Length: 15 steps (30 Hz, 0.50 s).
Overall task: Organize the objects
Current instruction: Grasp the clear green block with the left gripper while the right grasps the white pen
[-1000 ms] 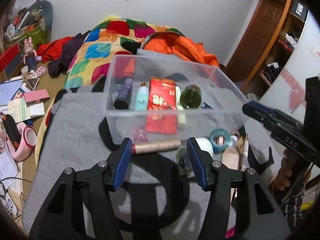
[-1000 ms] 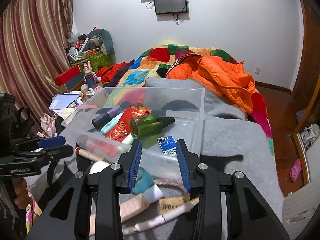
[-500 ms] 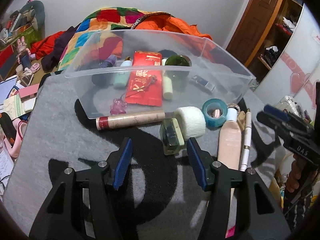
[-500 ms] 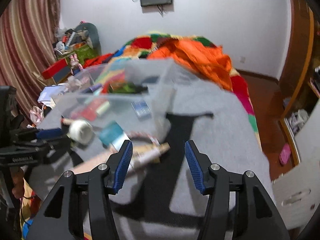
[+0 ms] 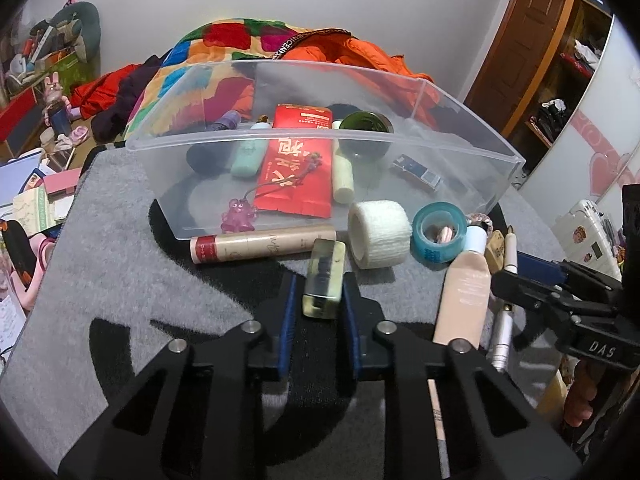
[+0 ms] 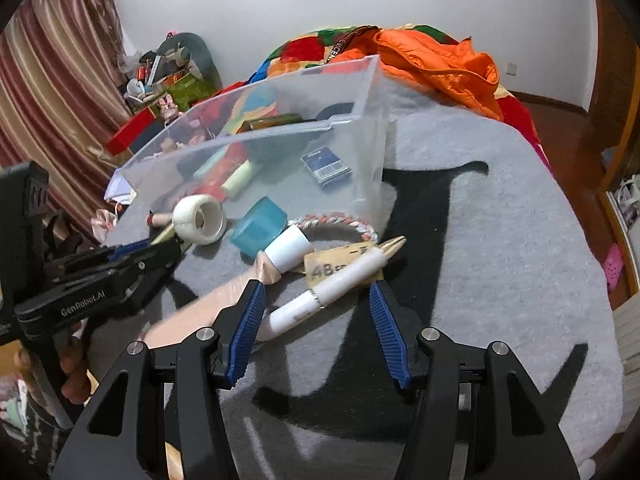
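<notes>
My left tool [image 5: 322,300] is clamped on a small clear rectangular bottle [image 5: 324,278] with a yellowish tint, both blue pads pressing its sides as it lies on the grey blanket [image 5: 120,280] just in front of the clear plastic bin [image 5: 460,152]. My right tool [image 6: 316,320] is partly open and holds nothing; a white pen [image 6: 332,288] lies between its pads without touching them. Black lettering on the left tool's body, seen from the right, reads "GenRobot.AI", and the right tool's body, seen from the left, reads "DAS". Inside the bin lie a red packet [image 5: 298,160] with gold characters, a green bottle [image 5: 364,128] and a blue box [image 6: 326,162] marked "Max". Beside the pen is a beige tube [image 5: 464,292] and a wooden tag [image 6: 324,266] reading "48". A white gauze roll [image 5: 380,234], a blue tape roll [image 5: 438,236] and a tan tube [image 5: 260,244] with a red end rest against the bin's front wall.
</notes>
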Motion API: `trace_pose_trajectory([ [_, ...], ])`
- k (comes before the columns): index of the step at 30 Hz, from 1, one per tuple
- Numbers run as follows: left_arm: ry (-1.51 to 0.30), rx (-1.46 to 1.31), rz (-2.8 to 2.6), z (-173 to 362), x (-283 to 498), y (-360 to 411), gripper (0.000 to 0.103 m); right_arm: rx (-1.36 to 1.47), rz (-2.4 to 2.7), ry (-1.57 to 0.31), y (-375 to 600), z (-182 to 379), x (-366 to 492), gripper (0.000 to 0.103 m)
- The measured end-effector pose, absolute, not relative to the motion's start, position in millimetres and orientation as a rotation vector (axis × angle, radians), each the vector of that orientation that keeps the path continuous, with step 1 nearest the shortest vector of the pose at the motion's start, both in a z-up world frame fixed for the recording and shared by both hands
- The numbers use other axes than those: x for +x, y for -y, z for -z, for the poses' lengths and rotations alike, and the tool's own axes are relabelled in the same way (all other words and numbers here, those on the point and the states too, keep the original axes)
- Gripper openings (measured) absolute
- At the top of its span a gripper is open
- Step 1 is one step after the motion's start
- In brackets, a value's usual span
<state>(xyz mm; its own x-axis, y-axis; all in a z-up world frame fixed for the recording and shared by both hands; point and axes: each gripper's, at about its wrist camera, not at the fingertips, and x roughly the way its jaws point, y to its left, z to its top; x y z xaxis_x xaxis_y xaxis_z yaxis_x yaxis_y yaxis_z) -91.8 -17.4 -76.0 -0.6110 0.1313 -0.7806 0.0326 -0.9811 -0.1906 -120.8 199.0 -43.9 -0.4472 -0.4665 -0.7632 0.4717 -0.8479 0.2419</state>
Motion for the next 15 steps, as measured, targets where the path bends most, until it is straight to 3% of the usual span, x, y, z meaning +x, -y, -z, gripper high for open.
trace_pose_trajectory([
  [4,0.286,-1.357,-2.761,76,-86,17,0.016,1.201,2.299,-0.013,-199,46,-119,0.051],
  [15,0.27,-1.338,-2.714,75,-60,12,0.016,1.168,2.318,-0.125,-210,42,-111,0.032],
])
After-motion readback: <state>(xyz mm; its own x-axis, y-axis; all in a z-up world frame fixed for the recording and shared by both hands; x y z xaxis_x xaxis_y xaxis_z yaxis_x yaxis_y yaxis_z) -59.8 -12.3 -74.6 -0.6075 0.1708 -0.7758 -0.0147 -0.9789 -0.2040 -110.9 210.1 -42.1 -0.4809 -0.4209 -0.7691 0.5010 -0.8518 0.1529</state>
